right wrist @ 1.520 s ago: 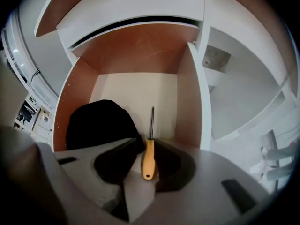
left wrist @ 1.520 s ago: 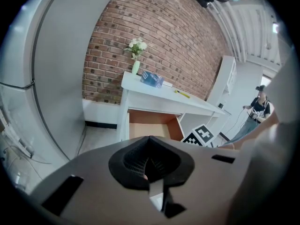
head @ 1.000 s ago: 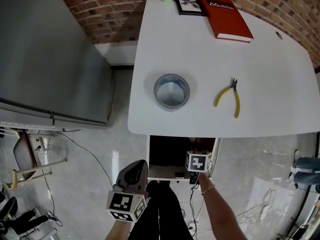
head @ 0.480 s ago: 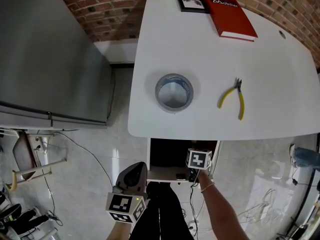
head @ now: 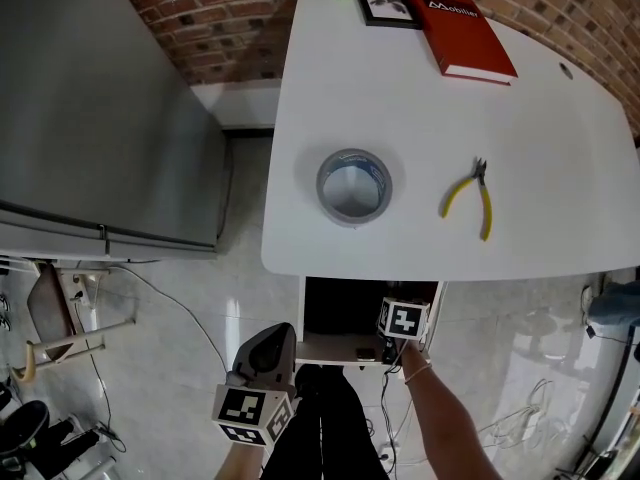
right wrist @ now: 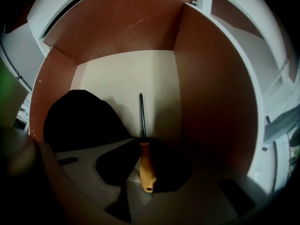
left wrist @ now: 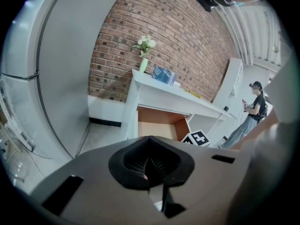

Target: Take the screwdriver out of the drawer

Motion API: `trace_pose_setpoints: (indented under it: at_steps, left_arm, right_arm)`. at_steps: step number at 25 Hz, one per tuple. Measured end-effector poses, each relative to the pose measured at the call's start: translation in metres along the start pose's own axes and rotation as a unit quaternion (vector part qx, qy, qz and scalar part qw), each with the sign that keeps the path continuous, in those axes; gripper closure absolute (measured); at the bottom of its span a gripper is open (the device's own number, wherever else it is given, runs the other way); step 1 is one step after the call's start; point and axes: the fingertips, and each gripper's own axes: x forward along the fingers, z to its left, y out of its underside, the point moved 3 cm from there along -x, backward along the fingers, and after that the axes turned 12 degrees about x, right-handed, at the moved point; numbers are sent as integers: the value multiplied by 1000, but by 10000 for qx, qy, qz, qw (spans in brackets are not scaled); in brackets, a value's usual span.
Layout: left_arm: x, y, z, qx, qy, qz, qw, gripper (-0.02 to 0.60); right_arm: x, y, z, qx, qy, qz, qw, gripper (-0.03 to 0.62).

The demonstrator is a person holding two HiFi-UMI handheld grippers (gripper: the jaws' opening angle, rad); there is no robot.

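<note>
The task looks partly done: the drawer (right wrist: 213,102) stands open and the right tongs (right wrist: 146,162) are reached inside it, seemingly closed on the orange handle of the screwdriver (right wrist: 142,139), whose dark shaft points straight ahead of them along the pale drawer floor. What remains, as I judge it, is to lift the tool and draw it back out. The left tongs (left wrist: 149,165) are closed on nothing and held low, off to the left of the right ones and outside the drawer. By count: one screwdriver, one drawer, two tongs. On the tabletop (head: 540,118), above and beyond the right tongs, lie one roll of tape (head: 354,186), one pair of pliers (head: 470,196), one red book (head: 470,30) and one framed picture (head: 384,4).
</note>
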Motion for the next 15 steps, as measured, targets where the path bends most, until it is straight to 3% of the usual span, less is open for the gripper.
trace_pose_setpoints:
  at_steps: [6,15]
  left_arm:
    - [-7,2,4,-1,-23,5,10000,589]
    - [-18,-11,-4,120,91,-129,9998,589]
  right_arm:
    - [-13,-3,1,358,-253,-316,9985,514]
    - [-57,-2,20,289,-597,-912,9936,514]
